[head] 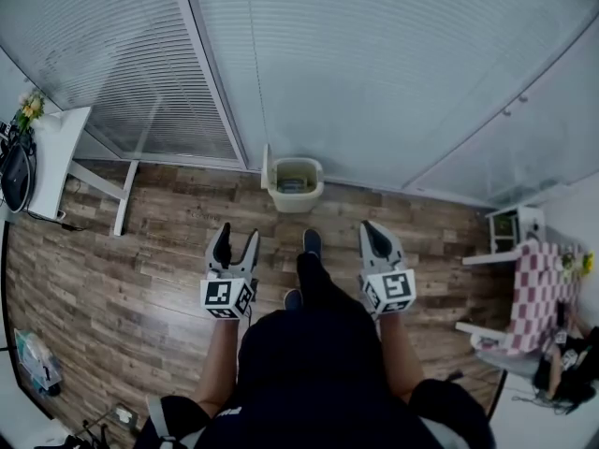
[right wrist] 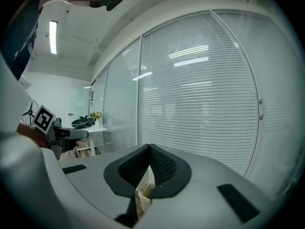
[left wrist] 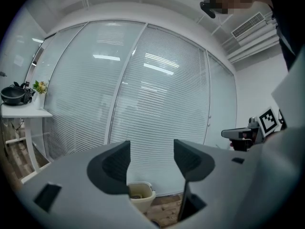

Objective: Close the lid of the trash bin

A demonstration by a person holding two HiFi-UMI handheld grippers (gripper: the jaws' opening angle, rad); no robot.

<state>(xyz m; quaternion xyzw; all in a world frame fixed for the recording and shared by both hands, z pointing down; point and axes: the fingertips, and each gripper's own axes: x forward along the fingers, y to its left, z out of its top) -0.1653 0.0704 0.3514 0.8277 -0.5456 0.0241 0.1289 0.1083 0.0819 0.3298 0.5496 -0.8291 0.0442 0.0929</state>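
Trash bin [head: 294, 201] — one (lid [head: 267, 167] up); left gripper [head: 238, 236] wide, right gripper [head: 372, 228] closed.

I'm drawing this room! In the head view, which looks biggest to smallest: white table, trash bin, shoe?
Biggest: white table.
Middle: trash bin.
Smallest: shoe.
The shoe is nearer the camera, but it still looks clearly smallest.

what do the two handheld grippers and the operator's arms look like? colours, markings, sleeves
Left gripper and right gripper: light grey bodies, black jaw pads, which look mesh-textured in the right gripper view. Each carries a white marker cube printed with black square patterns. No cables show. Forearms are bare below a dark top.
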